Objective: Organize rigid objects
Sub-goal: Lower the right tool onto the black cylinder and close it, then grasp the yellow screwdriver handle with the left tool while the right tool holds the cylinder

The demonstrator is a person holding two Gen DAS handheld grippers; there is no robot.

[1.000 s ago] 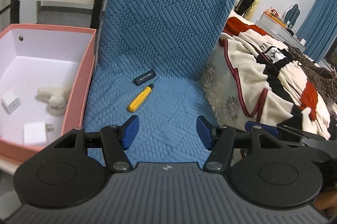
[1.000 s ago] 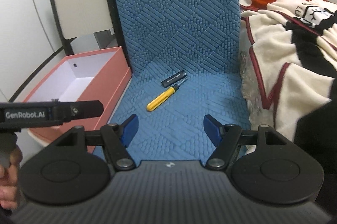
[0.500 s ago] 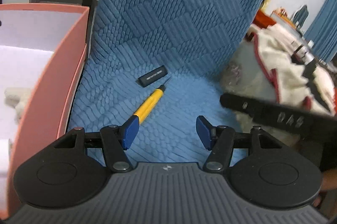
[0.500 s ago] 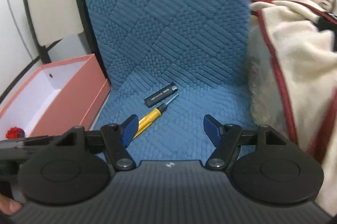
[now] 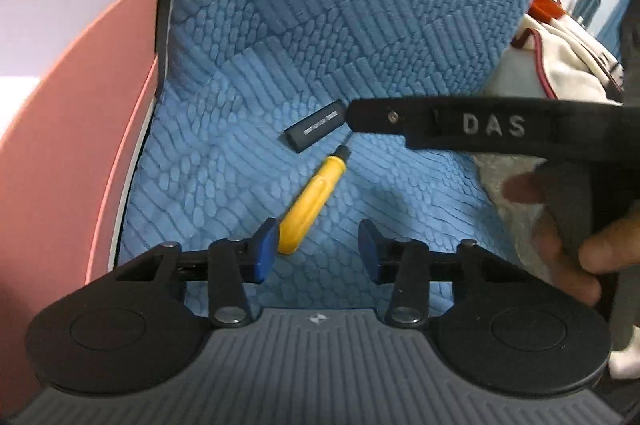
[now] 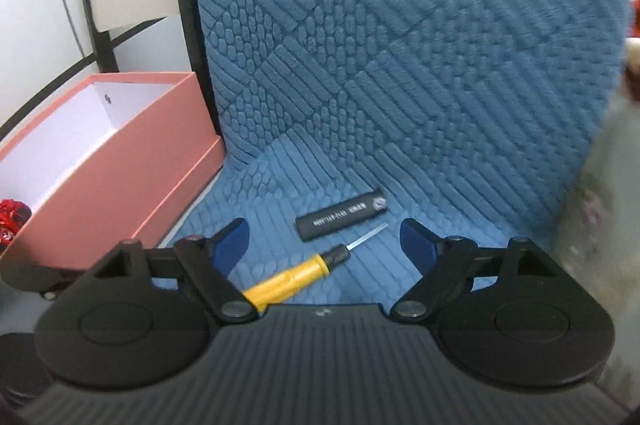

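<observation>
While both grippers, left (image 5: pixel 318 249) and right (image 6: pixel 324 245), are hovering spread and empty, we are eyeing the light, stiff screwdriver (image 6: pixel 296 275) lying near the black tube (image 6: pixel 342 215); its yellow handle looks grippable.

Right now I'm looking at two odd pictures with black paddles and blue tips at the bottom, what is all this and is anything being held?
No robot here: a person holds a hand-operated gripper in each hand, and a wide-angle camera on each looks forward along its two blue-tipped fingers. One picture is from the left gripper, the other from the right gripper. Both are open and hold nothing. They hover over a chair with a blue textured cover. On the seat lie a yellow-handled screwdriver and, just beyond it, a small black stick-shaped object. To the left stands an open pink box with something red inside. In the left picture, the black bar marked DAS is the other gripper, seen from the side.
</observation>
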